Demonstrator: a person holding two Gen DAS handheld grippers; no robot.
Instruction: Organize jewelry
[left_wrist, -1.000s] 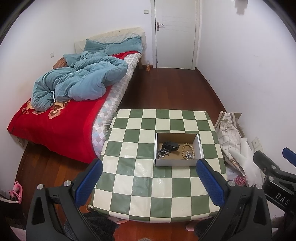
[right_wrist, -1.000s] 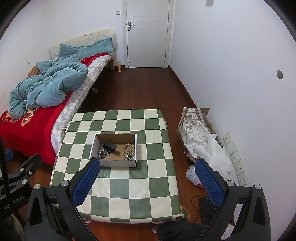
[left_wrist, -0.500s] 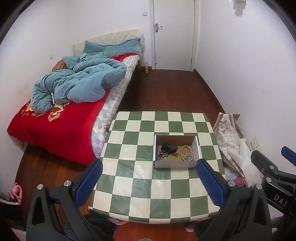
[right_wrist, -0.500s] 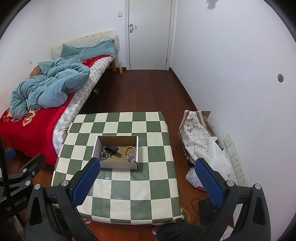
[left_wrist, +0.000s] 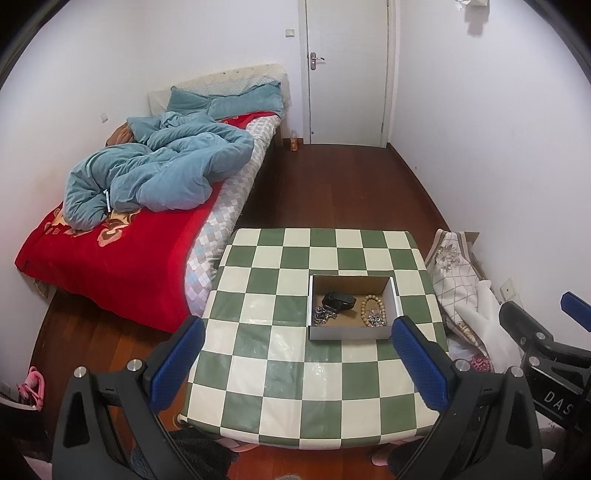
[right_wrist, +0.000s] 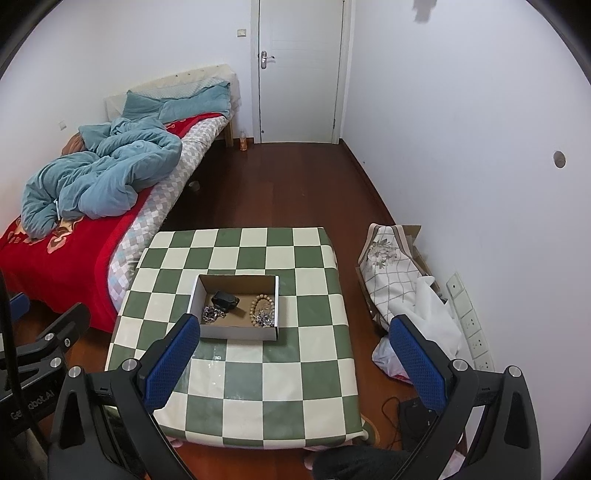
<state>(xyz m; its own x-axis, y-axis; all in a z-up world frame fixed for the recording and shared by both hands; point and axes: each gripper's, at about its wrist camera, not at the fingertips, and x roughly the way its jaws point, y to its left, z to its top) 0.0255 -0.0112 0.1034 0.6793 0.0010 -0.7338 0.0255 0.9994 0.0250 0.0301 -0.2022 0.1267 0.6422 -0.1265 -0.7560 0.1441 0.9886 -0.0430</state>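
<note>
A shallow cardboard box (left_wrist: 351, 334) (right_wrist: 236, 332) with white outer walls sits on the green-and-white checked table (left_wrist: 295, 384) (right_wrist: 258, 391). Inside lie a black object (left_wrist: 339, 300) (right_wrist: 224, 300), a silver chain heap (left_wrist: 323, 315) (right_wrist: 211, 314), a wooden bead bracelet (left_wrist: 369, 304) (right_wrist: 260, 303) and a small silver piece (left_wrist: 376, 318) (right_wrist: 266, 318). My left gripper (left_wrist: 297, 363) hangs open high above the table's near half. My right gripper (right_wrist: 291, 363) is open too, equally high, with nothing between its blue pads.
A bed (left_wrist: 122, 236) with a red blanket and a blue quilt (right_wrist: 96, 177) stands left of the table. Cloth bags and a white sheet (right_wrist: 413, 291) lie on the floor by the right wall. A shut white door (left_wrist: 345, 74) is at the far end.
Both grippers have drawn back and up a little, so the table and box look smaller and lower in view. Neither gripper's opening has changed.
</note>
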